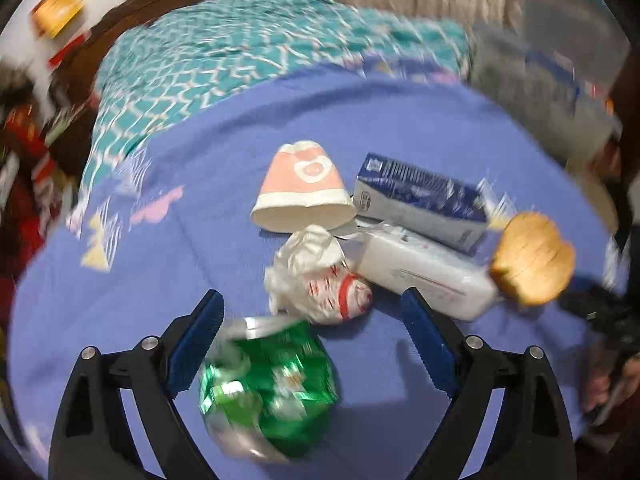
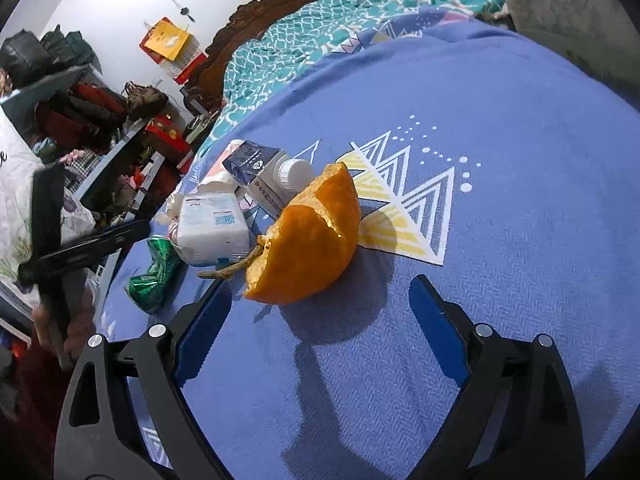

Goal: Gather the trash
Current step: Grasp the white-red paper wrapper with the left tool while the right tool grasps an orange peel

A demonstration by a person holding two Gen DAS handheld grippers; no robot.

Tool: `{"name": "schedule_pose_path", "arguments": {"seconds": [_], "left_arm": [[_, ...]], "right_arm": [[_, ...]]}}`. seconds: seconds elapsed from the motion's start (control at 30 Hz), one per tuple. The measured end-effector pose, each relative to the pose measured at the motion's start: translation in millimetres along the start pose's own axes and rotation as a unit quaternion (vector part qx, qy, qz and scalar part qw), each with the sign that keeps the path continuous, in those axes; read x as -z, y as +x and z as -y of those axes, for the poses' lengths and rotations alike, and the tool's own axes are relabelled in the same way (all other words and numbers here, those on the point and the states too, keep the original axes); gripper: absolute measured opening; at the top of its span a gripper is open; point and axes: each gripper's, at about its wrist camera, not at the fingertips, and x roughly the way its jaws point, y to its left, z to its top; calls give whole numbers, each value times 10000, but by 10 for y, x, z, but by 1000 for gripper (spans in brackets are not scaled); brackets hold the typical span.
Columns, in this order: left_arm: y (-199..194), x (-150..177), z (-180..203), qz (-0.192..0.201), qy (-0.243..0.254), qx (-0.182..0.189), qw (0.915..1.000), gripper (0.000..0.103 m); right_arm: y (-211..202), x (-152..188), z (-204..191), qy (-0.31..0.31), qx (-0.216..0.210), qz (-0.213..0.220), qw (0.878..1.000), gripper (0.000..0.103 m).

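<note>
Trash lies clustered on the blue bedspread [image 2: 500,200]. Landmark: tissue pack [image 1: 424,272]. Crushed green can [image 1: 268,384] sits just in front of it, between the wide-spread fingers of the left gripper [image 1: 316,344], pads not pressing, likely lined up for pickup. Orange peel [image 2: 308,240] lies beside the pack; right gripper [image 2: 320,320] gapes wide, empty, just short of it.

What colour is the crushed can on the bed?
Green with silver ends. The crushed can shows sharpest in the right wrist view; the left wrist view blurs it.
</note>
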Motion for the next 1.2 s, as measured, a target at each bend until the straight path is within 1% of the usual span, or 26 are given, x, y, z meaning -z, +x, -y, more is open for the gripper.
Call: {"name": "schedule_pose_path", "arguments": {"seconds": [0.1, 0.2, 0.27, 0.3, 0.33, 0.37, 0.4, 0.43, 0.47, 0.5, 0.57, 0.6, 0.7, 0.77, 0.8, 0.83, 0.9, 0.93, 1.03, 1.07, 1.1, 1.13, 1.17, 1.2], "left_arm": [[192, -55, -2, -250, 291, 135, 9992, 86], [360, -35, 41, -471, 605, 115, 9970, 86], [494, -52, 75, -580, 682, 75, 9960, 84], [548, -50, 98, -628, 702, 78, 9955, 80], [594, -47, 122, -663, 727, 35, 9951, 61], [614, -56, 137, -658, 732, -24, 9951, 53], [614, -69, 135, -661, 661, 33, 9956, 50], [594, -71, 118, -656, 576, 92, 9961, 47], [569, -74, 104, -648, 525, 122, 9964, 46], [520, -64, 93, -610, 490, 100, 9969, 46], [390, -38, 79, -537, 448, 78, 9975, 46], [293, -4, 70, -487, 407, 102, 9979, 46], [-22, 109, 76, -319, 266, 217, 9989, 46], [-292, 226, 150, -120, 198, 423, 9988, 46], [-418, 284, 210, -20, 187, 586, 9981, 46], [-550, 359, 296, 96, 193, 797, 9966, 46], [-706, 492, 511, 205, 269, 1079, 9936, 47], [-753, 564, 640, 224, 321, 1218, 9918, 47], [-733, 736, 985, 156, 414, 1603, 9861, 47], [-715, 784, 1098, 116, 434, 1677, 9848, 47], [-669, 825, 1210, 72, 461, 1725, 9839, 47], [-618, 854, 1304, 23, 464, 1756, 9834, 47], [-574, 869, 1368, -34, 437, 1800, 9827, 47], [-510, 877, 1425, -121, 386, 1869, 9815, 47]], "right_arm": [[-3, -3, 1, -15, -14, 11, 10000, 92], [36, -31, -17, -48, 18, 8, 10000, 94], [71, -53, -47, -100, 69, 0, 9999, 95], [87, -67, -59, -110, 84, -4, 9999, 95], [107, -84, -72, -109, 100, -4, 9999, 94], [125, -97, -81, -107, 127, 4, 9999, 89], [140, -106, -84, -112, 142, 1, 9998, 66], [175, -114, -78, -110, 112, -90, 9998, 56], [199, -111, -67, -76, 39, -178, 9998, 41], [184, -101, -48, -37, 126, -150, 9998, 29], [147, -74, -2, 23, 31, -197, 9998, 21], [122, -54, 7, 32, 34, -186, 9998, 20], [-9, 32, 39, 30, 10, -125, 9999, 19], [-117, 103, 82, 101, -19, -90, 9999, 19], [-161, 132, 101, 136, -32, -82, 9999, 19], [-219, 174, 125, 167, -37, -75, 9998, 19], [-316, 245, 155, 173, -43, -88, 9998, 19], [-349, 276, 157, 166, -48, -104, 9998, 22], [-506, 400, 208, 189, -2, -91, 9998, 24], [-552, 433, 227, 193, 7, -80, 9998, 38], [-601, 459, 242, 201, 9, -37, 9998, 70], [-682, 490, 252, 200, 36, 91, 9998, 84], [-776, 518, 241, 156, 79, 294, 9994, 91], [-845, 535, 230, 61, 129, 433, 9990, 90]]}}
